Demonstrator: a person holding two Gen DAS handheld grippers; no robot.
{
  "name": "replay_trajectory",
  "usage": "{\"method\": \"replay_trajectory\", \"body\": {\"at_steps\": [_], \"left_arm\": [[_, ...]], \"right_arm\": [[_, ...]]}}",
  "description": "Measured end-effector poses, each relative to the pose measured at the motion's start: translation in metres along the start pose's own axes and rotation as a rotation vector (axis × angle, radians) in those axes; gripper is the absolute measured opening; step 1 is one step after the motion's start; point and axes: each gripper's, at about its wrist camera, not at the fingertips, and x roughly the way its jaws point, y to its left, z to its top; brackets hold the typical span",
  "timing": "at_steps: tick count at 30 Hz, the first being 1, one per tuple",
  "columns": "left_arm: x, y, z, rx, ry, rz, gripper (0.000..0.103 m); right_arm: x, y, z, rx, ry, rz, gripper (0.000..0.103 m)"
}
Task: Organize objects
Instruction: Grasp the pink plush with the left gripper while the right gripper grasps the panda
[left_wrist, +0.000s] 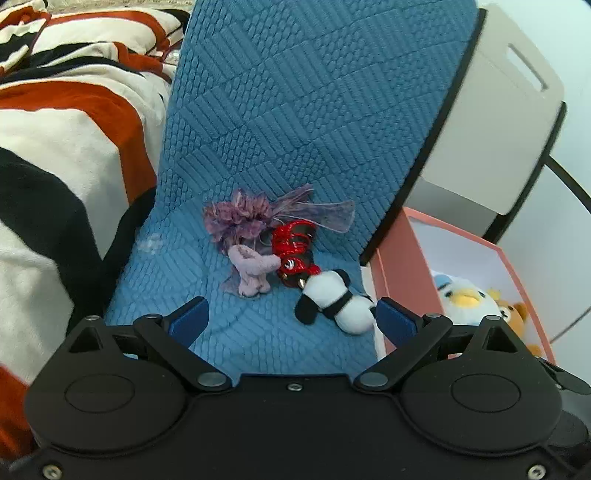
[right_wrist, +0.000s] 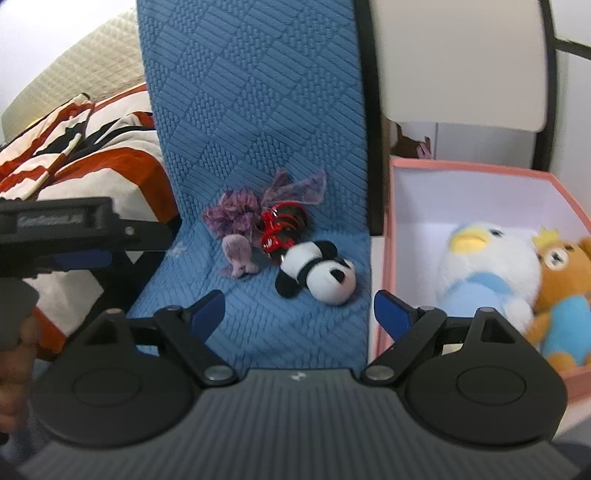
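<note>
While both your left gripper (left_wrist: 291, 319) and right gripper (right_wrist: 299, 312) hang wide open with nothing in them, the panda (right_wrist: 317, 273) lies at twelve o'clock, so you likely grab it next for the pink box (right_wrist: 386, 236) at three o'clock.

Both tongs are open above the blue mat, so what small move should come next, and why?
Probably lower the right tongs a little onto the panda plush. It lies nearest on the blue mat, just ahead of the open, empty tongs, and beside the pink box that already holds two plush toys.
</note>
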Motion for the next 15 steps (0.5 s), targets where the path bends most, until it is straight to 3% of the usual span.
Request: {"method": "replay_trajectory", "body": {"at_steps": [7,15], "left_arm": [[0.048,0.004,0.016,0.007,0.044,-0.011,0.097],[0.095,0.007,0.038,0.022,0.088,0.031,0.096]], "right_arm": [[0.046,0.011,0.01,-0.105,0.03,-0.001,0.085],[0.098,0.021,0.021,-0.212,0.082,-0.033,0.081]]}}
